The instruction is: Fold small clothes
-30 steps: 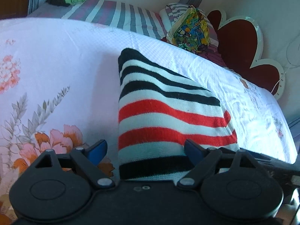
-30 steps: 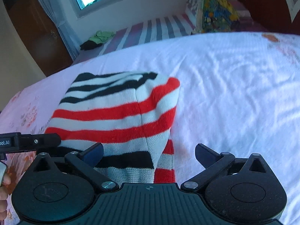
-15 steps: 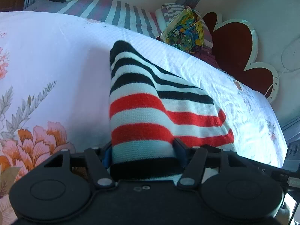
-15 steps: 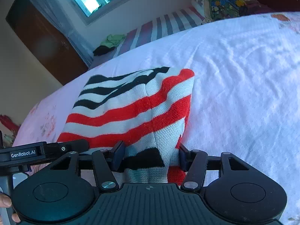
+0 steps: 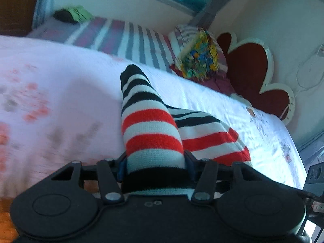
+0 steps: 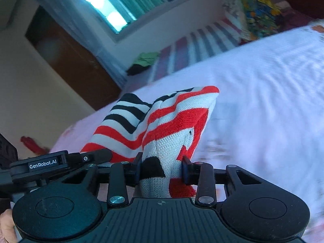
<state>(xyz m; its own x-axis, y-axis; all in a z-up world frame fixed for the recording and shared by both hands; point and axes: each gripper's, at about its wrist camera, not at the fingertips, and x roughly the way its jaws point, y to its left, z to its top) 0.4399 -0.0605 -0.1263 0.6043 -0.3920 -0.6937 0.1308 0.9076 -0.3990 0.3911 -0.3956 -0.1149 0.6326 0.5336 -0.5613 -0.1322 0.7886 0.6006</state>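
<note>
In the left wrist view, at the upper left, a dark-and-green heap of clothes (image 5: 70, 15) lay on a striped bedspread (image 5: 125, 38); below it the pale floral sheet (image 5: 50, 105) filled the left half, blurred. At centre the striped knit garment (image 5: 149, 125) — black, white and red bands — rose in a ridge off the sheet, its near black hem bunched in the left gripper (image 5: 155, 165); those jaws were closing, roughly half-way in, both pads pressed on the cloth. To the right sat a multicoloured pillow (image 5: 199, 60), then a red scalloped headboard (image 5: 251, 68) at the far right.

In the right wrist view, a brown door (image 6: 66, 60) stood at the left, a bright window (image 6: 113, 6) above centre; the left gripper's body showed at the lower left. At centre the same garment (image 6: 172, 121) was lifted and folded into a peak — the right gripper (image 6: 162, 168) had its near edge pinched, jaws closing to about a third of their spread; white sheet (image 6: 263, 93) ran off to the right.
</note>
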